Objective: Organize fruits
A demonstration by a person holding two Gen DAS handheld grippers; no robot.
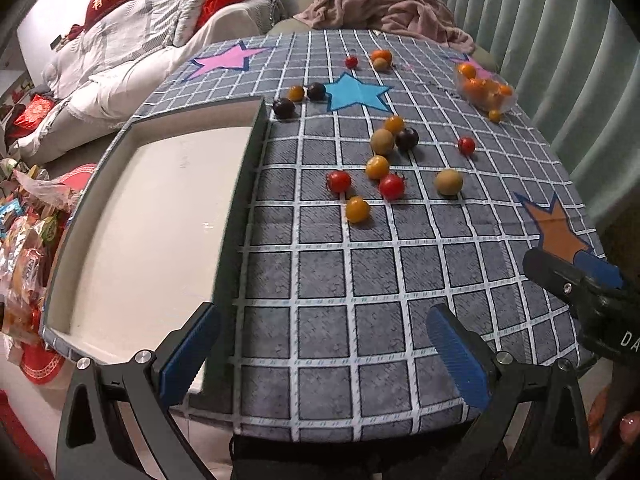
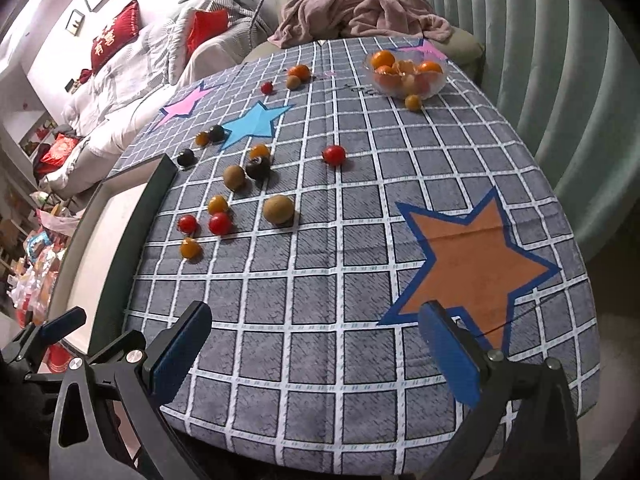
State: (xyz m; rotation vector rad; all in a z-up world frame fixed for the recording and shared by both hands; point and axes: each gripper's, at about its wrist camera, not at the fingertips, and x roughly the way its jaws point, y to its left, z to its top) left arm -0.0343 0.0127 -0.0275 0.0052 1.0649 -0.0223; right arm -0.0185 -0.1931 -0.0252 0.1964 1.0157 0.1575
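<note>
Nearest the lenses, both grippers are hovering over the front edge of the grey, white-gridded tablecloth. The left gripper is holding its ribbed blue pads spread wide with nothing between them, and the right gripper is doing the same.

The left view is showing what the right barely catches: the broad white interior of a dark-rimmed rectangular tray, running ahead from the left jaw. The right view is cropping that tray to a narrow strip, yet is taking in the whole orange paper star with its blue border, lying just ahead of the right jaw.

Straight ahead between the jaws, small round fruits are lying scattered on the cloth: a glossy red tomato, a yellow-orange one, a matte brown-green kiwi-like fruit and a dark purple one. Further on, a light blue star is lying flat. Far ahead and to the right, a clear glass bowl is holding smooth orange fruits, one loose beside it.
</note>
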